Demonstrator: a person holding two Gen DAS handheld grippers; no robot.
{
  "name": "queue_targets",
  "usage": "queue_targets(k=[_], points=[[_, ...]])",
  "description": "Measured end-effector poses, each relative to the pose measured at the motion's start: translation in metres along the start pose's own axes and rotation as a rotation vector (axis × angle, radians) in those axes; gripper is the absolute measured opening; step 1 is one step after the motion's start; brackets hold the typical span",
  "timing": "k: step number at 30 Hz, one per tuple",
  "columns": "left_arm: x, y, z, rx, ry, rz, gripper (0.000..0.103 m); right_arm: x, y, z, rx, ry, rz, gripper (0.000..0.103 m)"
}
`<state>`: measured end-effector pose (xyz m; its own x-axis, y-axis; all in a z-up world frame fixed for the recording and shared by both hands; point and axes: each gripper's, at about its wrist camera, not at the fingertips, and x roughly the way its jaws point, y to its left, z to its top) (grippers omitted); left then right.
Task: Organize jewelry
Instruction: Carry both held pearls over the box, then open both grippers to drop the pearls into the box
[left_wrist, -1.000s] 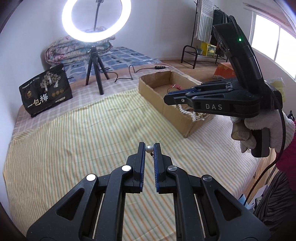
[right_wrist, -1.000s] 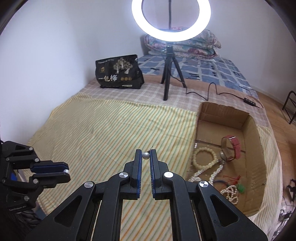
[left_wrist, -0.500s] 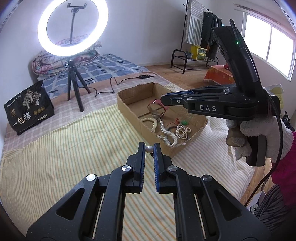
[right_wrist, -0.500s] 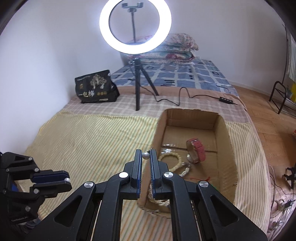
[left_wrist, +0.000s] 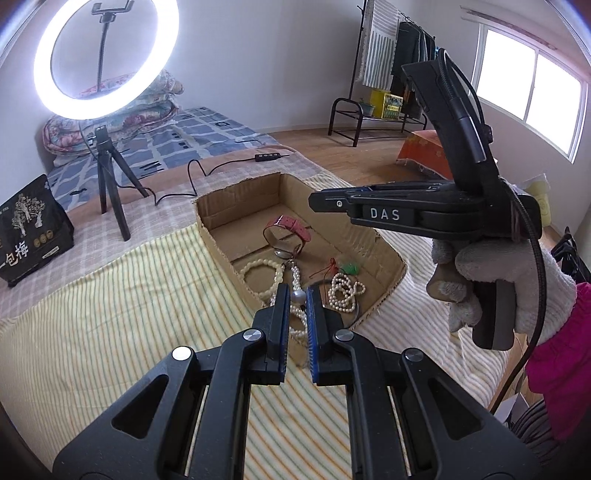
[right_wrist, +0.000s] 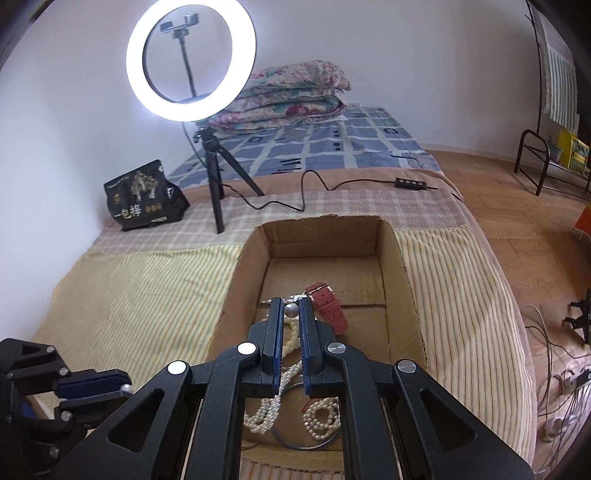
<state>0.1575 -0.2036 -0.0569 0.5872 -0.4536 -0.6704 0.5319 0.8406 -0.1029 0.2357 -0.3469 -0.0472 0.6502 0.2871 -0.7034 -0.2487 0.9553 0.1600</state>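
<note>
Inside the brown cardboard box (right_wrist: 243, 280) lie a pink-strapped watch (left_wrist: 291, 230), cream bead bracelet (left_wrist: 260, 269), white pearl strands (left_wrist: 345, 291) and a green pendant on red cord (left_wrist: 349, 267). Left of the box spreads a yellow striped cloth (right_wrist: 140, 295); behind it, tan checked bedding (right_wrist: 332, 206), a blue-grid sheet (right_wrist: 332, 144), and a black pouch (right_wrist: 144, 195) with gold print.

The left gripper (left_wrist: 298, 295) pinches a small pearl earring (left_wrist: 298, 295) between its fingertips, above the near edge of the cardboard box (left_wrist: 384, 254) on the striped sheet (left_wrist: 129, 317). In the box lie a pink watch (left_wrist: 291, 230), a bead bracelet (left_wrist: 260, 271) and pearl strands (left_wrist: 345, 291). The right gripper (left_wrist: 317, 201), held in a gloved hand (left_wrist: 495, 291), hangs over the box's far side, jaws together
</note>
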Motion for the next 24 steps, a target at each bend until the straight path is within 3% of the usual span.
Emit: queue_targets(k=[24], points=[[0.048, -0.007, 0.013, -0.002, 0.023, -0.009, 0.007, 0.047, -0.037, 0.018, 0.022, 0.036, -0.063, 0.007]])
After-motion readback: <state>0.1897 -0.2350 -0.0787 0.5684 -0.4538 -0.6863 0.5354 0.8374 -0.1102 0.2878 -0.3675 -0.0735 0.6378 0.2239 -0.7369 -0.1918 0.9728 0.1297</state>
